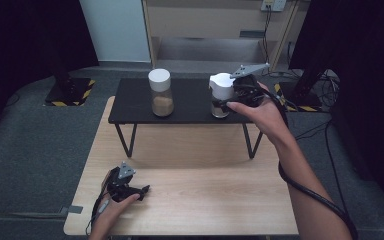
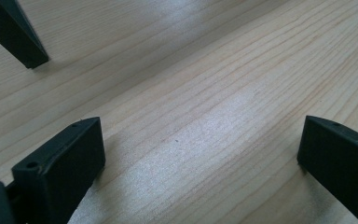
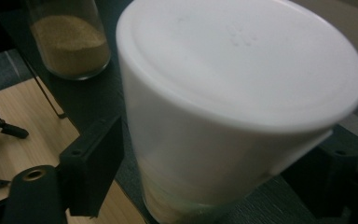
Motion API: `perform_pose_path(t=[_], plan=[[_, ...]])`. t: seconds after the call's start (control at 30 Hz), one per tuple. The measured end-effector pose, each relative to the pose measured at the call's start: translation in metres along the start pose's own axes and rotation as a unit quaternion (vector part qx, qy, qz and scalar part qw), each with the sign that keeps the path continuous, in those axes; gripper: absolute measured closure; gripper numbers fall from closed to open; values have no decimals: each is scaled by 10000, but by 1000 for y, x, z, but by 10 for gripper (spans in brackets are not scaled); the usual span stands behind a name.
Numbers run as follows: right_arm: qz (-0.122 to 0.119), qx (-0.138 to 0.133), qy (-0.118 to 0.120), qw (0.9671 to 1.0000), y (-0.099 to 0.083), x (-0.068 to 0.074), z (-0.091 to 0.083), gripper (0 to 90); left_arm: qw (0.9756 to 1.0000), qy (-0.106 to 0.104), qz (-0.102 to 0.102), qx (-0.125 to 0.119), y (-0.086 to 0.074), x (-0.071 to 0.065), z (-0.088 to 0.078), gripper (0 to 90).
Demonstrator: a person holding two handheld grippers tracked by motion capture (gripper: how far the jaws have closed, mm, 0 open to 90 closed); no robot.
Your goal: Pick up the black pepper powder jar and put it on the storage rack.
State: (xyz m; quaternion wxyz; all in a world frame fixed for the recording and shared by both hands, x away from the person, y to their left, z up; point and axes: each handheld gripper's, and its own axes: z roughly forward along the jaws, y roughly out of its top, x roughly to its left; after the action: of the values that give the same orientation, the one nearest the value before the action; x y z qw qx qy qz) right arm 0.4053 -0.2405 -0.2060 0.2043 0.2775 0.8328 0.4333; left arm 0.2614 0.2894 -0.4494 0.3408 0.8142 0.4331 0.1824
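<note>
A clear jar with a tall white lid (image 1: 221,92) stands at the right end of a low black shelf (image 1: 135,107). My right gripper (image 1: 221,105) reaches it from the right. In the right gripper view the jar (image 3: 237,70) sits tilted between the two black jaws of the right gripper (image 3: 219,163), which flank its body with a slight gap, so the gripper is open. A second white-lidded jar (image 1: 161,92) holding tan powder stands further left on the shelf, and is also seen as the powder jar (image 3: 70,42). My left gripper (image 1: 142,190) rests open on the wooden table (image 1: 205,200) with nothing between its jaws (image 2: 200,144).
The shelf stands on thin black legs (image 1: 127,140) over the back of the table; one leg's foot (image 2: 14,32) lies near the left gripper. Grey carpet surrounds the table, and cables (image 1: 325,135) trail at the right. Dark stands flank the back.
</note>
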Motion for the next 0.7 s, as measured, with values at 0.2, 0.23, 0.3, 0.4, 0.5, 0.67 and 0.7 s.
perform_pose_path(t=[0.2,0.23,0.3,0.4,0.5,0.67,0.7], plan=[[-114,38,-53,9999,-1,4,-9,81,10000,2,0,0,0,0,0,0],[-129,39,-84,9999,-1,5,-11,68,10000,3,0,0,0,0,0,0],[-146,71,-135,9998,-1,8,-15,52,10000,4,-1,-1,0,0,0,0],[-166,95,-160,9997,-2,9,-21,49,10000,3,0,1,0,0,0,0],[-183,119,-174,9996,-3,10,-28,49,10000,3,-1,-1,0,0,0,0],[-165,124,-183,9996,-5,10,-32,50,10000,4,-1,0,0,0,0,0],[-167,127,-176,9996,-5,10,-33,50,10000,4,-2,-1,0,0,0,0]])
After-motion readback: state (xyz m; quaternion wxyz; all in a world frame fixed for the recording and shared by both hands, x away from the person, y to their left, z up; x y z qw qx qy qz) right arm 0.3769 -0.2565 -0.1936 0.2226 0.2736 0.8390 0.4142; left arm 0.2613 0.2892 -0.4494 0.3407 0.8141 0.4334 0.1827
